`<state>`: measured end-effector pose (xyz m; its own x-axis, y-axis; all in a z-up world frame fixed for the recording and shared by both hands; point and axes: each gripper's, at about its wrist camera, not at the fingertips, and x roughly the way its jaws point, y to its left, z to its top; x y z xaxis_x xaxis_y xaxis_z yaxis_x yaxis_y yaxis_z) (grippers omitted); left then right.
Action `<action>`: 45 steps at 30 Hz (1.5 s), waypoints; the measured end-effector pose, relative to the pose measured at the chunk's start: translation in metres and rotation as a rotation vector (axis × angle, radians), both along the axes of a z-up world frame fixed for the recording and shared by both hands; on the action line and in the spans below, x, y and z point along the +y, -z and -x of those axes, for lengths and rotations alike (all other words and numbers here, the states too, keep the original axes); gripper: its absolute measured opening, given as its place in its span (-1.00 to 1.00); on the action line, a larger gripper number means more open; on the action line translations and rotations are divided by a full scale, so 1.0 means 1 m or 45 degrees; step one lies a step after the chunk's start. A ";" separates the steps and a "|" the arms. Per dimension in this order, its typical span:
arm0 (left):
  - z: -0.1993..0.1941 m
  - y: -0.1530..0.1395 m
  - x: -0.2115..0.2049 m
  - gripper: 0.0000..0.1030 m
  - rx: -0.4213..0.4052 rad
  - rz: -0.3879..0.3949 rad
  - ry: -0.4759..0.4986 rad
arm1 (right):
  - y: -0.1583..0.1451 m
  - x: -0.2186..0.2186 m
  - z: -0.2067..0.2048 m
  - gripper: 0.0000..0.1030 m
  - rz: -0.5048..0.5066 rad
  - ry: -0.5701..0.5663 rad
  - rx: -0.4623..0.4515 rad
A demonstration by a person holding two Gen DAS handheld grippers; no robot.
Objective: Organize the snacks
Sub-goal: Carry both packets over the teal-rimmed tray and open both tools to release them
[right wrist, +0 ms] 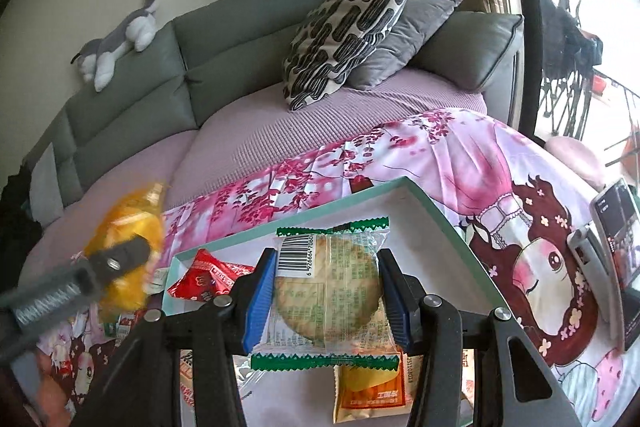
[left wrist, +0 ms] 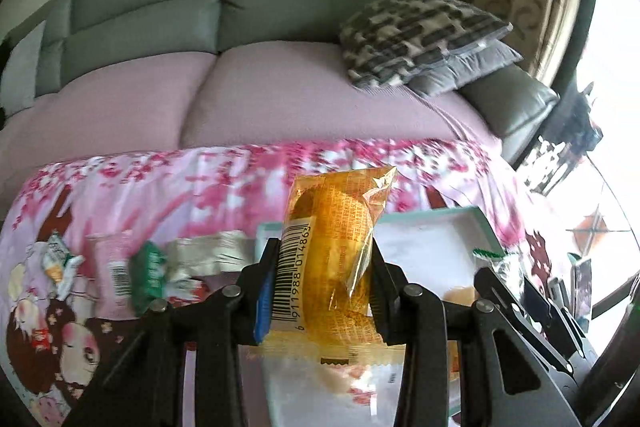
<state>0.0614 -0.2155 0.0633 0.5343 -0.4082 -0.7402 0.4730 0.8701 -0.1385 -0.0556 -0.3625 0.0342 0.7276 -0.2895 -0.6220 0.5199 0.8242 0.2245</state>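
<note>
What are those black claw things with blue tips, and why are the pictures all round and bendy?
No robot here: a person holds a grabbing tool in each hand, with a wide-eyed camera that bends the view. One picture looks along the left tool, squeezing a yellow snack packet. The other looks along the right tool, squeezing a round cracker packet above a pale green box with a red packet inside. More snacks lie on the pink flowery cloth.

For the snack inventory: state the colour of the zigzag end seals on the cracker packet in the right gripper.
Green, on a clear cracker packet; the right wrist view shows it best.
</note>
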 end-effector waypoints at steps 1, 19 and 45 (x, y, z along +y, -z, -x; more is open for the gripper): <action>0.002 0.004 -0.006 -0.20 0.009 -0.005 0.013 | 0.001 -0.001 0.000 0.02 0.003 0.004 0.000; 0.002 0.046 -0.048 -0.19 0.074 -0.063 0.061 | 0.018 -0.014 -0.003 0.02 0.011 0.067 0.014; -0.005 0.046 -0.024 0.17 0.154 -0.037 -0.035 | 0.032 -0.013 -0.013 0.42 -0.011 0.051 0.151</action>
<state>0.0663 -0.2393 0.0170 0.4515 -0.3717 -0.8112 0.4301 0.8872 -0.1672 -0.0426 -0.3757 0.0022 0.6366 -0.3107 -0.7058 0.5756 0.8006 0.1667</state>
